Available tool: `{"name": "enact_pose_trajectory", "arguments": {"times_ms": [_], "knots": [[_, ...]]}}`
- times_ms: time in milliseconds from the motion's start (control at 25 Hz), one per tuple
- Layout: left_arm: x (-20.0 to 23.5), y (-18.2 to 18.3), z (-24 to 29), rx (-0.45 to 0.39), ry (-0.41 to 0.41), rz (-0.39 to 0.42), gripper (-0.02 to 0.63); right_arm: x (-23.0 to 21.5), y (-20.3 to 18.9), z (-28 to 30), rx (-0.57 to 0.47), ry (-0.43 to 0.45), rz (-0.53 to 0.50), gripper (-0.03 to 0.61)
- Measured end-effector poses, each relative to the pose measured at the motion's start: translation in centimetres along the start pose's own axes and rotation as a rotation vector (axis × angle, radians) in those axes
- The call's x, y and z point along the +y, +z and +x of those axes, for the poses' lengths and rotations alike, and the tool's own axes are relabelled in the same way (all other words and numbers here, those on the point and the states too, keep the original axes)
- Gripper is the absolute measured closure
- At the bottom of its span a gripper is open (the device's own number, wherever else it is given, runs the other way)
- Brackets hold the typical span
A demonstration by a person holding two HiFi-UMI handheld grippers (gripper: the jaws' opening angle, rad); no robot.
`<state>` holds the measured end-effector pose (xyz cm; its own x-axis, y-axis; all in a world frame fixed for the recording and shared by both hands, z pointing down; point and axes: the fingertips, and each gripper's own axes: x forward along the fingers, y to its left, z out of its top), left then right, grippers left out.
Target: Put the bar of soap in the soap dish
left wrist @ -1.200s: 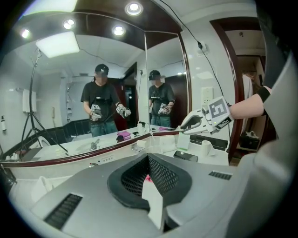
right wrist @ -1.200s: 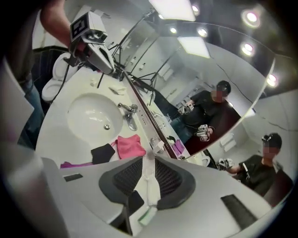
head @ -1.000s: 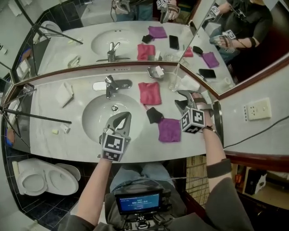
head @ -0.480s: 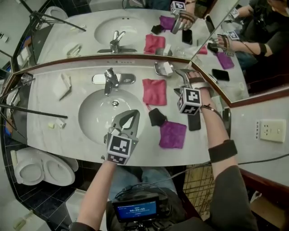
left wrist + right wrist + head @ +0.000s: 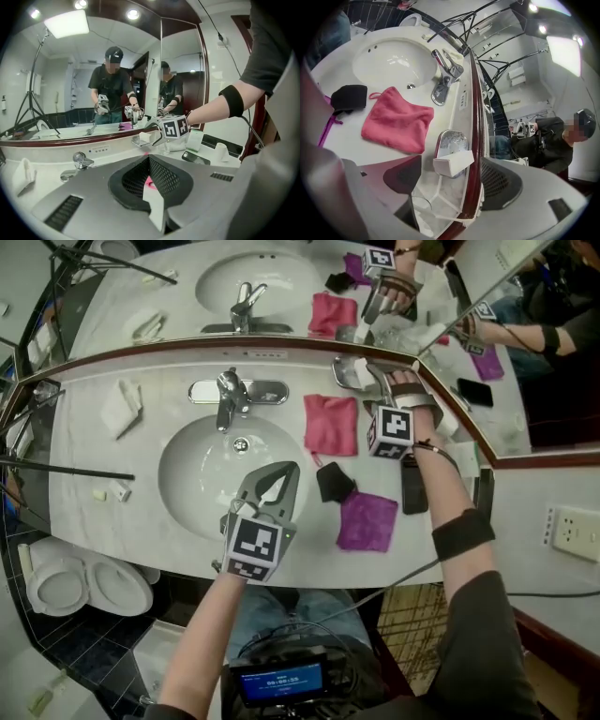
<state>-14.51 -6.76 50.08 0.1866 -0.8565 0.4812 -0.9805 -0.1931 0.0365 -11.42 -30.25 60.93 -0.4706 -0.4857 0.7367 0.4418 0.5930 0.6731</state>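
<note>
Head view: left gripper (image 5: 280, 476) hangs over the sink (image 5: 197, 474); right gripper (image 5: 380, 381) reaches the soap dish (image 5: 343, 377). Left gripper view: jaws together, empty. Right gripper view: jaws just opened, wide apart; soap (image 5: 453, 162) lies across the dish, clear of both pads.

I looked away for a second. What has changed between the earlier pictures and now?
The right hand-held gripper moved toward the mirror, to the dish. Its jaws have just been opening and stand wide at the soap, not gripping it. The soap stayed on the dish, the left hand-held gripper shut over the sink.
</note>
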Motion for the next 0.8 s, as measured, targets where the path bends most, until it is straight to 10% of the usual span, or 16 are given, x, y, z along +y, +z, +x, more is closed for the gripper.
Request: {"name": "enact_pose_trajectory", "arguments": {"times_ms": [800], "knots": [[2.6, -1.3, 0.3, 0.007, 0.01, -0.054, 0.614, 1.1, 0.5, 1.3, 0.028, 0.019, -0.019, 0.331]]}}
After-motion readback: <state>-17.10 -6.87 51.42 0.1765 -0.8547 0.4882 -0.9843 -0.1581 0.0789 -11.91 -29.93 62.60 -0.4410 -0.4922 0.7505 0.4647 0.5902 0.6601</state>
